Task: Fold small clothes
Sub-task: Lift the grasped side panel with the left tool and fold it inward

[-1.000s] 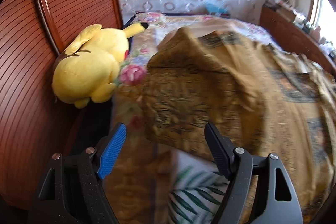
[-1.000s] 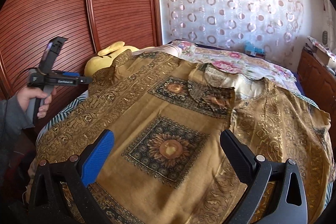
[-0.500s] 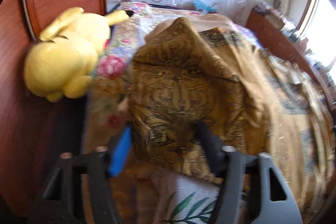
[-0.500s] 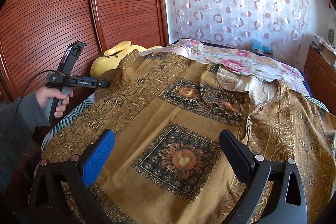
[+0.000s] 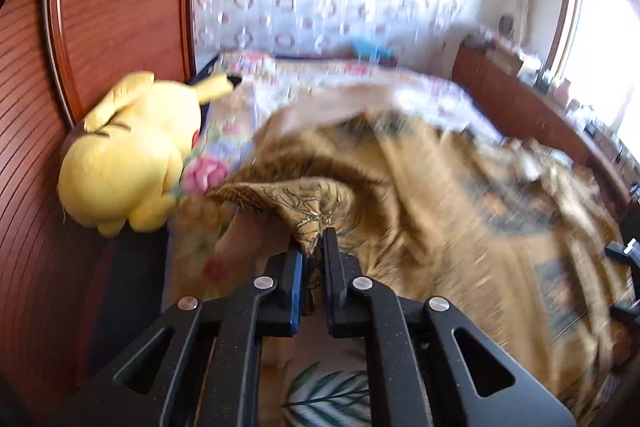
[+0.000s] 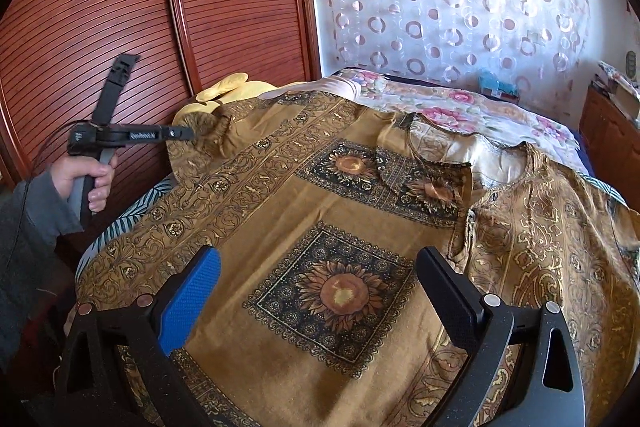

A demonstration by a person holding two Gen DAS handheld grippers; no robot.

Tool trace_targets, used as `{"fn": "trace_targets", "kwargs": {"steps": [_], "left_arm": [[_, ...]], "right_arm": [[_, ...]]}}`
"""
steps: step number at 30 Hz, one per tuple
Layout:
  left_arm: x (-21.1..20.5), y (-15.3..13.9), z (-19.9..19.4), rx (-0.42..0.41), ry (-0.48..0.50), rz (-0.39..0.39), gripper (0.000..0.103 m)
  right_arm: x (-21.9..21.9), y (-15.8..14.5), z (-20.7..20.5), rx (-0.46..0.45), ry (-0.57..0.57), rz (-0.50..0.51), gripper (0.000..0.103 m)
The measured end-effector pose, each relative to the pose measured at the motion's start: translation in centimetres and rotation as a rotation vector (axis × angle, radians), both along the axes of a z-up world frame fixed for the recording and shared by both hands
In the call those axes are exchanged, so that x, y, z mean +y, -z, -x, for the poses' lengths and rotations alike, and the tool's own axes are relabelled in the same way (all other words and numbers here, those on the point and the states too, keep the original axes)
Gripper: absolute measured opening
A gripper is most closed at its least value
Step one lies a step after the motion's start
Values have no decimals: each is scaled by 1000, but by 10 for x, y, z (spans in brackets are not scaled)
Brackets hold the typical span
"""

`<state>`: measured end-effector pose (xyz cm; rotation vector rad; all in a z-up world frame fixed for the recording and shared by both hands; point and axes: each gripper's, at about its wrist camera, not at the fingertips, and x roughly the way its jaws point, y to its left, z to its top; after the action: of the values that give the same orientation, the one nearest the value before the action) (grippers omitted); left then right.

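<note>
A mustard-brown tunic (image 6: 340, 287) with sunflower squares lies spread across the bed. My left gripper (image 5: 314, 239) is at its left corner with the jaws closing. A fold of the tunic's patterned edge (image 5: 296, 199) is pinched between the pads and raised off the bed. In the right wrist view that same left gripper (image 6: 188, 133) bites the lifted corner, held by a hand (image 6: 88, 179) in a grey sleeve. My right gripper (image 6: 320, 259) hovers open over the tunic's near middle, with nothing between its fingers.
A yellow plush toy (image 5: 132, 155) rests against the slatted wooden wardrobe door (image 6: 100, 7) at the bed's left. A floral bedsheet (image 6: 460, 103) shows behind the tunic. A wooden cabinet (image 6: 612, 131) stands on the right, and a circle-patterned curtain (image 6: 440, 7) hangs at the back.
The left gripper went from wide open to closed on the tunic's left corner and lifted it. The right gripper stayed where it was, still open.
</note>
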<state>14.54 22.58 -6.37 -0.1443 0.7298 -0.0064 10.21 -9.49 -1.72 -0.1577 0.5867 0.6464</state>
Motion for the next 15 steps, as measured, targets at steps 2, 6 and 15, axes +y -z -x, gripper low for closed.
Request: {"fn": "trace_targets", "kwargs": {"steps": [2,6,15], "left_arm": [[-8,-13,0,-24,21,-1,9],[-41,-31,-1,-52,97,-30,9],[-115,-24,-2,-5,263,-80,9]], "right_arm": [[-4,1,-1,4,7,-2,98],[-17,2,-5,7,35,-10,98],[-46,0,-5,16,106,-42,98]]}}
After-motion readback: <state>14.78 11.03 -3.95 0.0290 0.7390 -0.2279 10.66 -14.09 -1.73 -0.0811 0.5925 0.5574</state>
